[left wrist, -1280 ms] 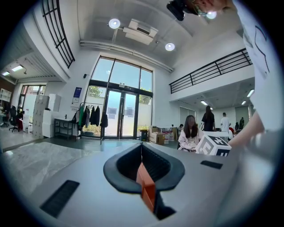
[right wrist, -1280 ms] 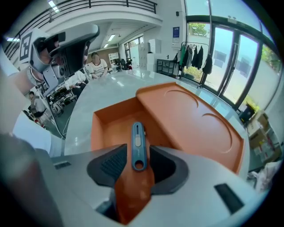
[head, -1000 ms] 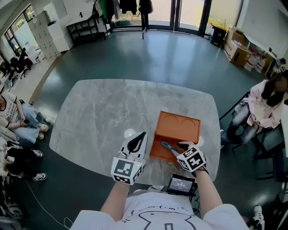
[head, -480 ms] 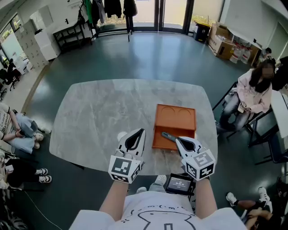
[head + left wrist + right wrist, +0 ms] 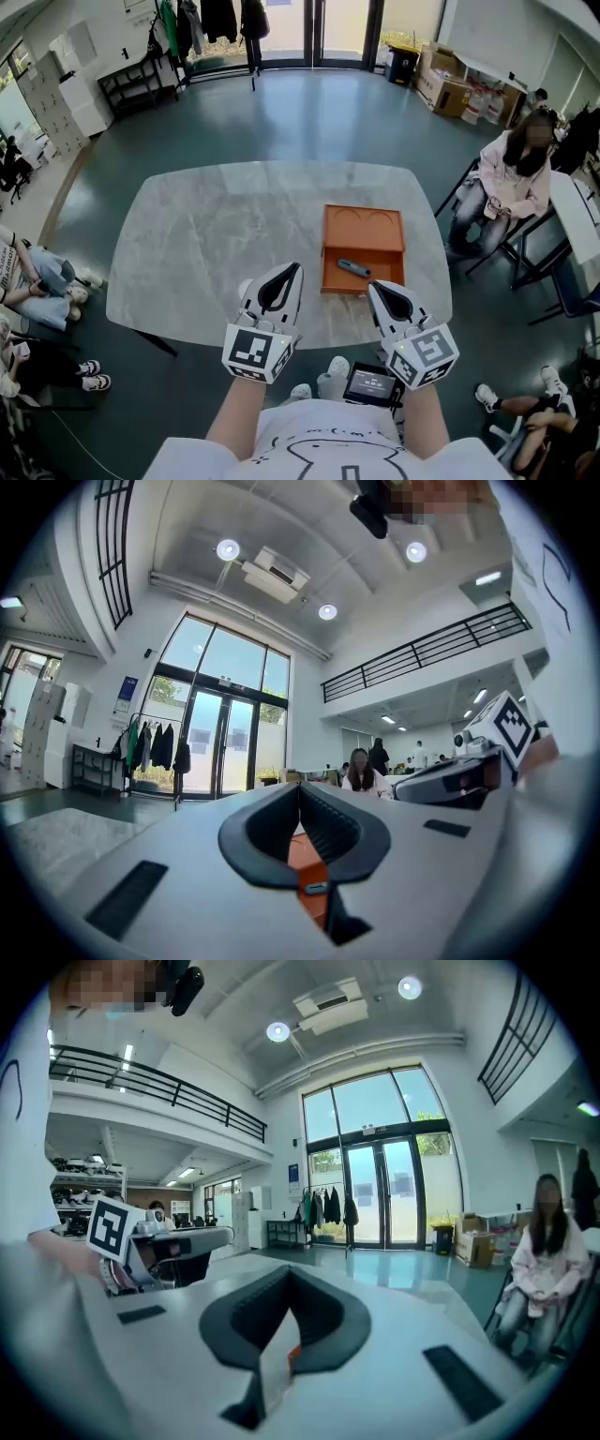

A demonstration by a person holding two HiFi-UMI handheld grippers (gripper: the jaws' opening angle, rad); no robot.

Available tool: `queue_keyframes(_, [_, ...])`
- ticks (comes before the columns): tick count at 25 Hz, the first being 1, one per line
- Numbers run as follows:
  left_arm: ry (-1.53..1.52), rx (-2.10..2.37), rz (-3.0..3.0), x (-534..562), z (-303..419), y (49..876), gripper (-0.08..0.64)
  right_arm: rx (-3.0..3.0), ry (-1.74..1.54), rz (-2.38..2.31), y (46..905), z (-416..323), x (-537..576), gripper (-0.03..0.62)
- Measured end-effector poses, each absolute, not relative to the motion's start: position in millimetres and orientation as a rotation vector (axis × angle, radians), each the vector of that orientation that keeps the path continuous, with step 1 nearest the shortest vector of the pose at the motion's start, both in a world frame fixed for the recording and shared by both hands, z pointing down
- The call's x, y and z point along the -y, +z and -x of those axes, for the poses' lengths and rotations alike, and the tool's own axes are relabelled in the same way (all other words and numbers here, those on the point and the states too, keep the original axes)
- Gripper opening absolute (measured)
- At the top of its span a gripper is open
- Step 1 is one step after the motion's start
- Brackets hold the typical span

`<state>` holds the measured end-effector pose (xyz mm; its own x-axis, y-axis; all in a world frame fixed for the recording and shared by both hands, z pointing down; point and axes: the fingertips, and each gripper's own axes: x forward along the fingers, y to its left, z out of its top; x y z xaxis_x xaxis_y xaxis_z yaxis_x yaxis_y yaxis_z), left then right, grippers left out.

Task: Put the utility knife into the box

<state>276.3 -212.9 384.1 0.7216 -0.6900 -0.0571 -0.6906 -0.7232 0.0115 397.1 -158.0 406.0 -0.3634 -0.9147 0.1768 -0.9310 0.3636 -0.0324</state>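
— Where is the utility knife [image 5: 354, 268] lying?
— Inside the box [image 5: 362, 232], toward its near wall, by the table's [image 5: 216, 234] right edge.
— And the grippers?
— The left gripper [image 5: 289, 274] and the right gripper [image 5: 379, 291] are both hovering clenched, gripping nothing.

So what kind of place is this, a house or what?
Probably not a house. It looks like a big open hall in an office or workshop building. It has tall glass entrance doors, an upstairs walkway with black metal railings, and stacked brown cardboard boxes by the wall.
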Motion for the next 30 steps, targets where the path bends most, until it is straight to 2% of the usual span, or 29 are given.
queue_keyframes(9, [0.151,-1.135,2.864,200.0,-262.0,357.2,0.015,2.486,0.060,-1.720,376.4,-379.8,151.2,0.008])
queue_keyframes(15, [0.168,-1.158,2.848,187.0,-289.3,359.9,0.015,2.491,0.036,-1.688,380.3,-405.8,141.9,0.008])
queue_keyframes(20, [0.174,-1.168,2.836,183.5,-261.8,347.0,0.015,2.494,0.037,-1.684,369.4,-379.3,138.3,0.008])
queue_keyframes(30, [0.163,-1.183,2.818,169.7,-311.5,338.3,0.015,2.512,0.022,-1.636,365.1,-426.6,125.8,0.008])
